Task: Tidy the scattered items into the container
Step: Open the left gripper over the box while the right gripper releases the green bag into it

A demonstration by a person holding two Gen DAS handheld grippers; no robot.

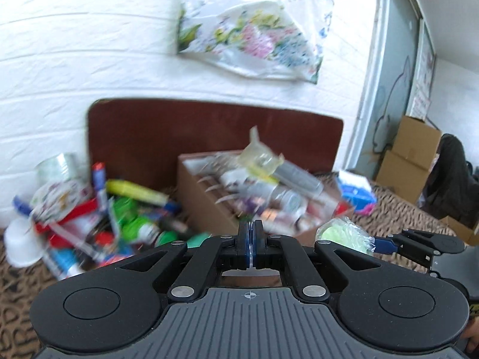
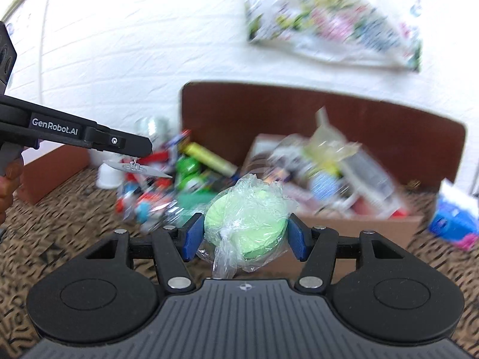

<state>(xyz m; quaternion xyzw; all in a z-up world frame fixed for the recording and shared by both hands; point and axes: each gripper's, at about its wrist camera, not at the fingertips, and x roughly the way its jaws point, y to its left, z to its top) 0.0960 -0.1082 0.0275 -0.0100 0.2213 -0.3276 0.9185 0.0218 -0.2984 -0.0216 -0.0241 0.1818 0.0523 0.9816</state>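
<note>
Here the right gripper [image 2: 244, 236] has its blue pads [image 2: 191, 236] pressed on either side of a pale green roll [image 2: 248, 218] wrapped in clear plastic, so the jaws stand partly open around it and the roll is lifted clear of the patterned cover [image 2: 60, 209]. The left gripper [image 1: 251, 239] is fully closed, pad against pad; in the right wrist view a thin silvery blade-like piece [image 2: 136, 169] hangs from its tip, seemingly by a small hook or wire, though how it is held cannot be told. A hand [image 2: 7, 185] shows at the left edge of that view, on the grip. Beyond the grippers, at the far side against a dark red board [image 1: 209, 131], sits the cardboard box [image 1: 209, 197], already heaped with packets and tubes, blurred. To its left lies a scattered pile [image 1: 98, 209] of bright items: a yellow tube, green and red packets, a white cup, a roll of clear tape. A blue packet [image 1: 356, 193] lies just right of the box. On the white wall above hangs a floral bag [image 1: 254, 33].
</note>
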